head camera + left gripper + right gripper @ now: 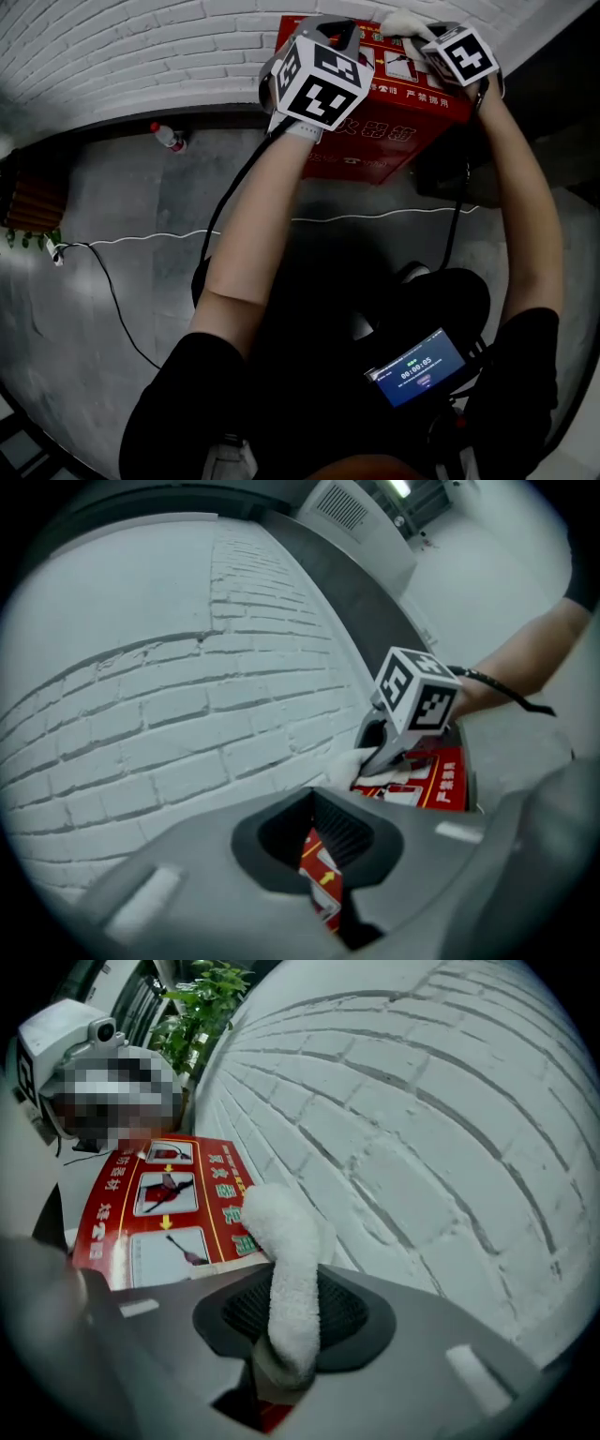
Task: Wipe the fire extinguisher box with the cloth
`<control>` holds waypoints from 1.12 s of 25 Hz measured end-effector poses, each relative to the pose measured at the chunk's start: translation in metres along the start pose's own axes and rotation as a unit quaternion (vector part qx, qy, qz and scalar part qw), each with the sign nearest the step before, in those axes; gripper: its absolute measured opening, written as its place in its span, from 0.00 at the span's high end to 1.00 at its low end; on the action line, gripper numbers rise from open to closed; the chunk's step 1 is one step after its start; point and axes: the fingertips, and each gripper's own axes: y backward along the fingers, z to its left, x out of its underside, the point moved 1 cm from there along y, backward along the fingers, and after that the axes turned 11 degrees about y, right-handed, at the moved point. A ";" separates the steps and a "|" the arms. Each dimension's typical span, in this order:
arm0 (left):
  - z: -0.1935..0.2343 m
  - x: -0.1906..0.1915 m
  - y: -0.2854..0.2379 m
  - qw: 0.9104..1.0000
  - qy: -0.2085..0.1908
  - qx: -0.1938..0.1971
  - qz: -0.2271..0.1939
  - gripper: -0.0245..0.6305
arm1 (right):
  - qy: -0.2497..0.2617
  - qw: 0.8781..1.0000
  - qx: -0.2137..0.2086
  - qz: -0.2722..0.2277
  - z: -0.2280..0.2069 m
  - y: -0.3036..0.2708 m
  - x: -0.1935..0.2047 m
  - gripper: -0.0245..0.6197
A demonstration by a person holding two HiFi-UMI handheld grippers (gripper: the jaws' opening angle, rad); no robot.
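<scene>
The red fire extinguisher box (384, 131) stands on the floor against the white brick wall (141, 47). Its top label with pictograms fills the left of the right gripper view (159, 1204). My right gripper (286, 1363) is shut on a white fluffy cloth (286, 1260), whose free end lies on the box top at the wall-side edge. From the head view, that cloth (403, 21) and right gripper (422, 33) are at the box's back right. My left gripper (323, 883) hovers over the box's left part (328, 33), jaws shut to a narrow slit showing red label.
A plastic bottle (169, 137) with a red cap lies on the floor by the wall, left of the box. A white cable (187, 234) runs across the grey floor. A dark bench with plants (33, 197) is at far left. A screen device (417, 367) hangs at my waist.
</scene>
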 end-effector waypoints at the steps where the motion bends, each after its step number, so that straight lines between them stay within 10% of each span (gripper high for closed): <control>1: -0.005 0.000 -0.003 1.000 -0.003 0.003 0.003 0.96 | -0.005 1.000 0.006 0.009 -0.005 0.004 0.013 0.79; 12: -0.012 -0.005 0.004 1.000 -0.030 -0.004 0.005 0.96 | -0.003 0.995 0.053 0.083 -0.033 0.037 0.086 0.79; 17: 0.012 -0.003 0.026 0.999 -0.028 -0.019 0.006 0.96 | 0.034 0.998 0.059 0.011 -0.009 0.053 0.015 0.78; 28: 0.079 0.036 0.084 0.995 -0.014 -0.081 0.054 0.96 | 0.063 0.988 -0.074 -0.117 0.129 0.047 -0.167 0.78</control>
